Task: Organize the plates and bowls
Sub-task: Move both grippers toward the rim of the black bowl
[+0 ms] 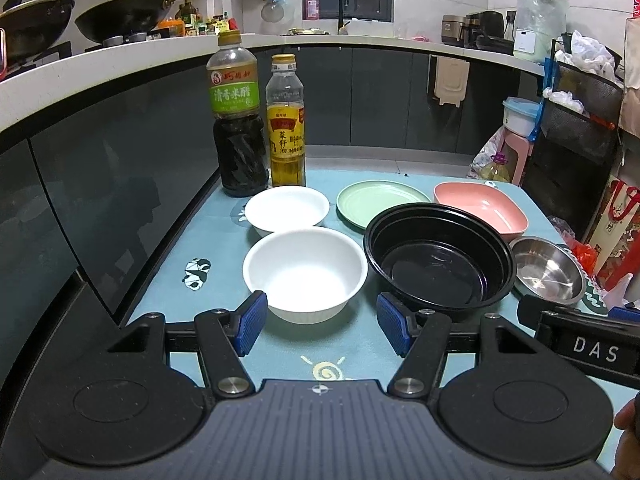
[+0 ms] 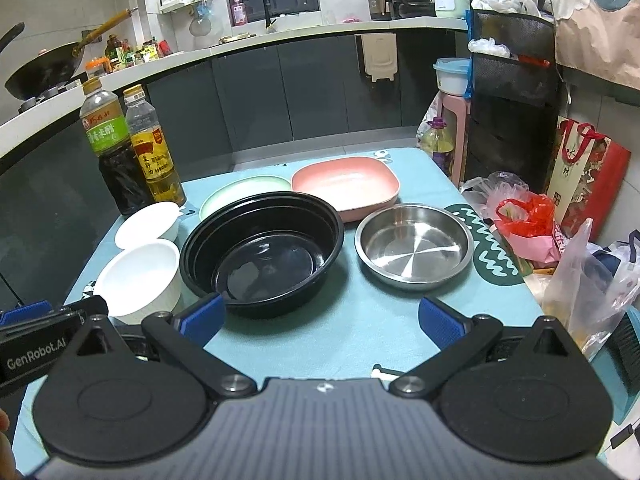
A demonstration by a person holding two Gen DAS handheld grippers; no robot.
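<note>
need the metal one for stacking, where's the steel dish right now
The steel dish sits on the right side of the table, just right of the black bowl and in front of the pink dish, clearest in the right wrist view.

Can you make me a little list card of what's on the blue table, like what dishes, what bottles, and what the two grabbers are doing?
white bowls: near white bowl, far white bowl
black bowl: black bowl, middle, empty
metal dish: steel dish, right of black bowl
back row: green plate, pink dish
bottles: vinegar bottle, oil bottle, back left
left gripper: open, empty
right gripper: open, empty
table: blue tablecloth
</note>
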